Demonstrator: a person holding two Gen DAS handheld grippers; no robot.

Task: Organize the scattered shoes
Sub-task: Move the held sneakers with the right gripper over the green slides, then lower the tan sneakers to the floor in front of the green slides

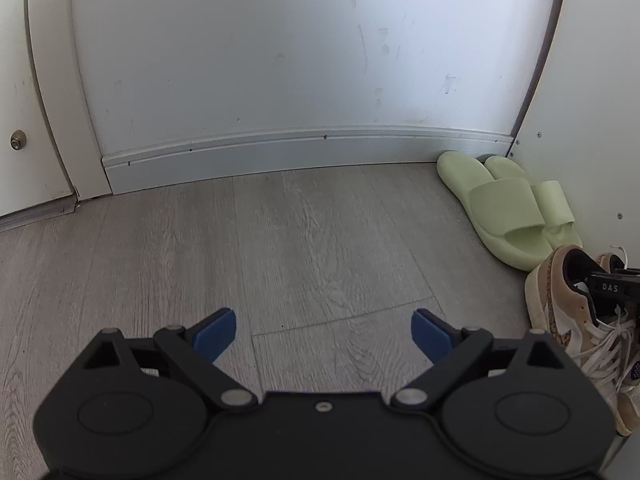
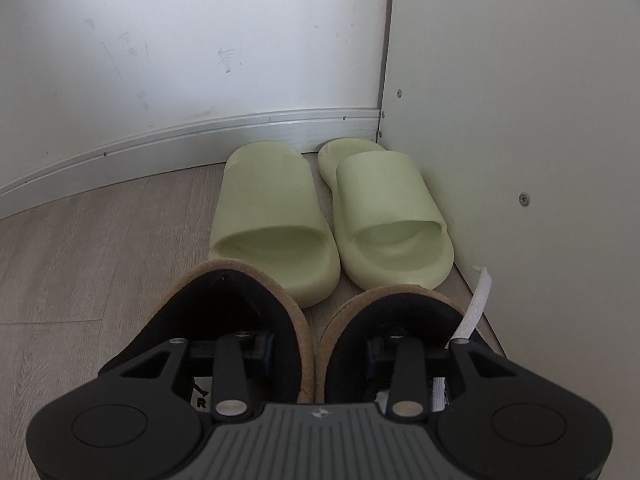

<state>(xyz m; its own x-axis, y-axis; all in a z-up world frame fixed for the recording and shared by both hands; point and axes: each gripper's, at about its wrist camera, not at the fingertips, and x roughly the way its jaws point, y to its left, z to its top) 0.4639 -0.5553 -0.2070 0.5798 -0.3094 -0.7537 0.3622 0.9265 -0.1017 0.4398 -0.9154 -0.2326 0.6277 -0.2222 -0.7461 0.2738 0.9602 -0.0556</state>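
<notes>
Placement step: right gripper [image 2: 320,350] pinching 2 tan sneakers' [image 2: 312,340] inner collars near green slides [image 2: 332,208]; left gripper [image 1: 323,336] wide, empty; next, release.

My fingers [image 2: 320,350] are pinching the inner collars of two tan sneakers [image 2: 240,292] together, one finger inside each shoe. Just ahead, two green slides [image 2: 272,200] are sitting in the corner.

L gripper [image 1: 324,338] held wide open, lower centre of frame; R gripper [image 2: 320,350] clamped narrow, lower centre.
</notes>
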